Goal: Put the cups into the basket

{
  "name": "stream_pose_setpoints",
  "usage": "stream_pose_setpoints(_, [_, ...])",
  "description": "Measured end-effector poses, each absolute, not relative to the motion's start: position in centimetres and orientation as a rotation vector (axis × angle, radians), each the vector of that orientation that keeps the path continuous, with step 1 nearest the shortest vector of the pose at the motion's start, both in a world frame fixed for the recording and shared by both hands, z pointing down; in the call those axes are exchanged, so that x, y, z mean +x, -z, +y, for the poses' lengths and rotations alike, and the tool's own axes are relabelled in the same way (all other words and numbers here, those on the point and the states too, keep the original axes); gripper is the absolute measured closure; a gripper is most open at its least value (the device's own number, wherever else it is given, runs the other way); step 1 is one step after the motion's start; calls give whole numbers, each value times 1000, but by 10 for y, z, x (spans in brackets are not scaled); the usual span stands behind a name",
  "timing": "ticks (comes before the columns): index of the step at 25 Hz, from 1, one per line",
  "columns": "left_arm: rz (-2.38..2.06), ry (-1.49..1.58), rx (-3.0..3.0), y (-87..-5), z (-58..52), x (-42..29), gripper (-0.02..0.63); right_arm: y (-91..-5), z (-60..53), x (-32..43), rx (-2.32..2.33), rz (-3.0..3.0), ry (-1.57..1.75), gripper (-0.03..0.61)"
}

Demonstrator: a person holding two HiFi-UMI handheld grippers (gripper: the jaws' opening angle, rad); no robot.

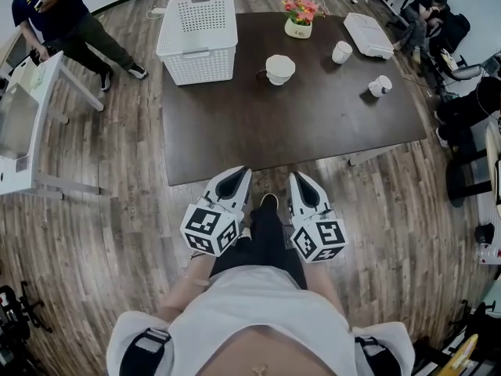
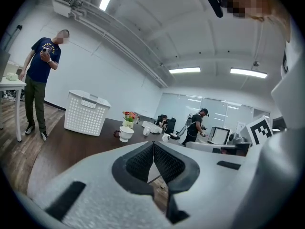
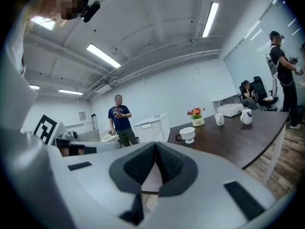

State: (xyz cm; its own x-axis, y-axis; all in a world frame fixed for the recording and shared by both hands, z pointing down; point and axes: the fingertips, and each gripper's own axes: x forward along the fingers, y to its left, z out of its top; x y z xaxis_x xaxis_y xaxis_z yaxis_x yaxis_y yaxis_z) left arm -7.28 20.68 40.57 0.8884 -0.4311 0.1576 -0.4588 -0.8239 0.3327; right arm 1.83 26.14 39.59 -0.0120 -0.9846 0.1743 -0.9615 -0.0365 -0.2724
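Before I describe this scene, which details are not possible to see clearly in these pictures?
- Basket: the head view shows only a perforated surface on top, so whether it is open, lidded or filled is unclear. The gripper views show just its side.
- Dark thing beside the footed cup: too small in every view to name.
- Rightmost cup: too small in the head view to tell upright from tipped.

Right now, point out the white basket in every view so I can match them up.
Head view: basket upper left of centre, on the table's far-left corner.
Left gripper view: basket left of centre, mid-height.
Right gripper view: basket at centre, beside the standing person.
Shared landmark: flower pot, right of the basket in every view.
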Motion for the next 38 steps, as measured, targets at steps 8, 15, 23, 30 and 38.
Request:
stream_pose_setpoints(8, [-698,-129,2665,-412,173,-47,601,-399,221,49,-2101,2153,506,566])
stream_pose_setpoints(15, [-724,-135,2652,-410,130,-4,601,-402,180,93,-2071,2180,538,566])
stream_pose_setpoints(23, [-762,-106,2652,-409,70,49,601,-409,116,153,-2052,2216,543,566])
stream_pose_setpoints(30, [-833,-106,2615,-423,27,75,601,-426,71,181,-2000,2282,583,566])
stream_pose_setpoints(38, [-882,-150,2573,-434,5,77,601,-439,40,192,-1968,2351,645,566])
